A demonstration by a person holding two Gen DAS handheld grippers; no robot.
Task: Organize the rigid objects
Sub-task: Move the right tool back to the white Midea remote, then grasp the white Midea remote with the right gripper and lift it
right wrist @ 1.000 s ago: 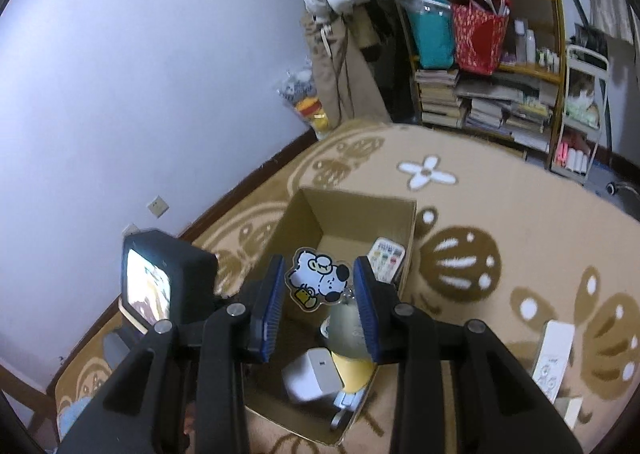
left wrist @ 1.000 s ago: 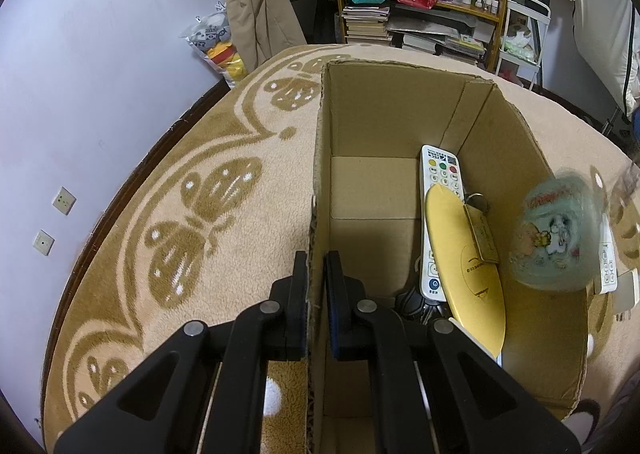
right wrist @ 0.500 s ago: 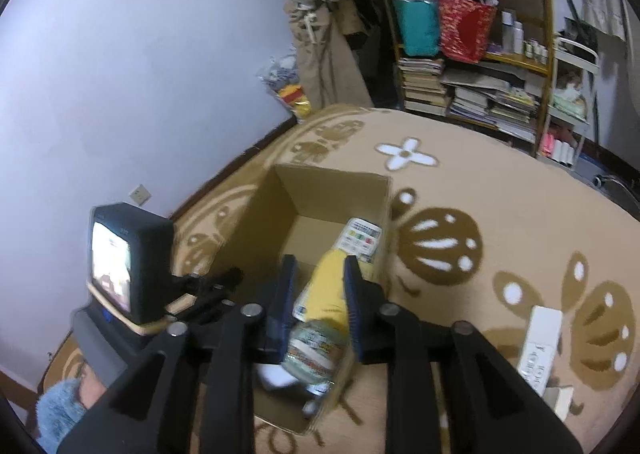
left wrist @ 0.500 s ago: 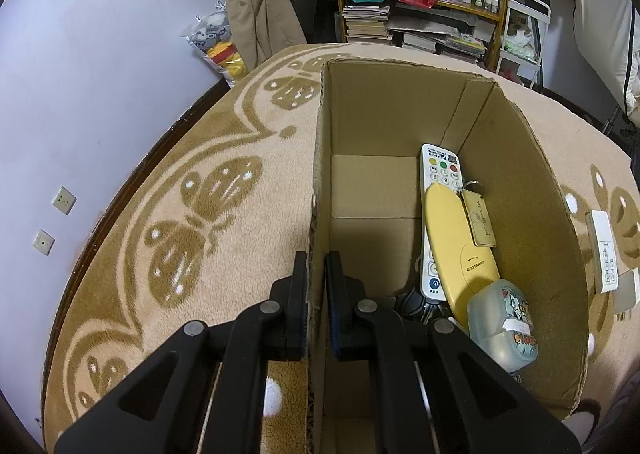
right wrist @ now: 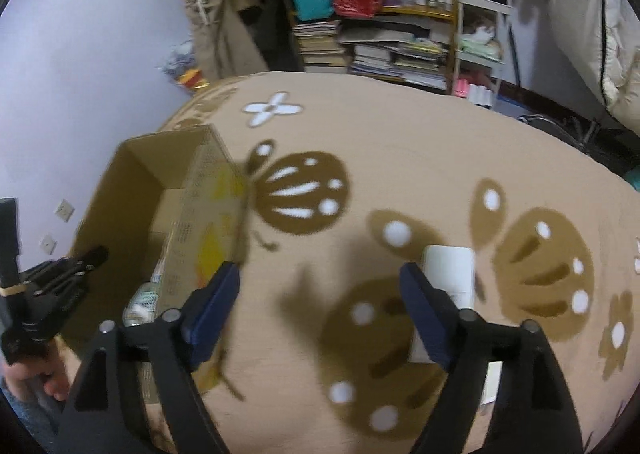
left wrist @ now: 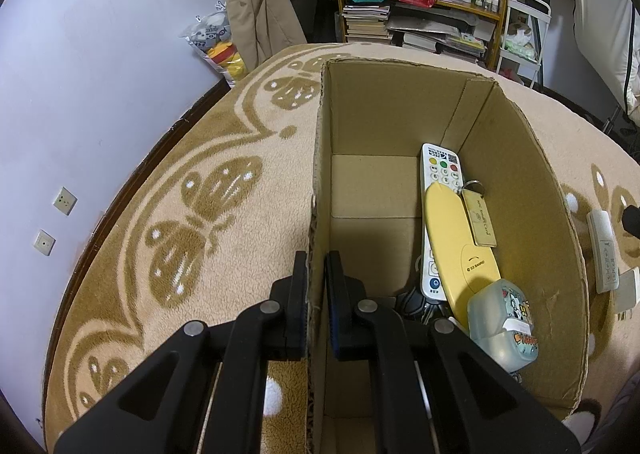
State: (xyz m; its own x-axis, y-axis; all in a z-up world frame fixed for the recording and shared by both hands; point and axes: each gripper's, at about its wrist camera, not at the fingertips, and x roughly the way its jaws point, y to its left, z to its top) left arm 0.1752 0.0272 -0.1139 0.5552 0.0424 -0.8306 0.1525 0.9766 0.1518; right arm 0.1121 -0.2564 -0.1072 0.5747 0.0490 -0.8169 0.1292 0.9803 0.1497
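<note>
The left gripper (left wrist: pixel 316 286) pinches the brown cardboard box's (left wrist: pixel 520 157) near-left wall to steady it, while the right gripper (right wrist: pixel 320 302) gapes wide and empty above the beige patterned carpet (right wrist: pixel 400 157).

The cardboard box (left wrist: pixel 520 157) is showing plain tan-brown walls, with yellow and grey printing on its outer face in the right wrist view. Inside, the remote control (left wrist: pixel 439 169) is showing a white body with yellow, green and red buttons above white keys. The oval case (left wrist: pixel 460 250) is showing pale yellow with small dark lettering. The key tag (left wrist: pixel 480 219) is showing light tan. The small jar (left wrist: pixel 504 326) is showing translucent pale green with a cartoon print in white, black and orange. The rug (left wrist: pixel 224 213) is showing beige pile with brown butterfly motifs dotted white. The left gripper (left wrist: pixel 316 282) is showing black arms with blue pads.
</note>
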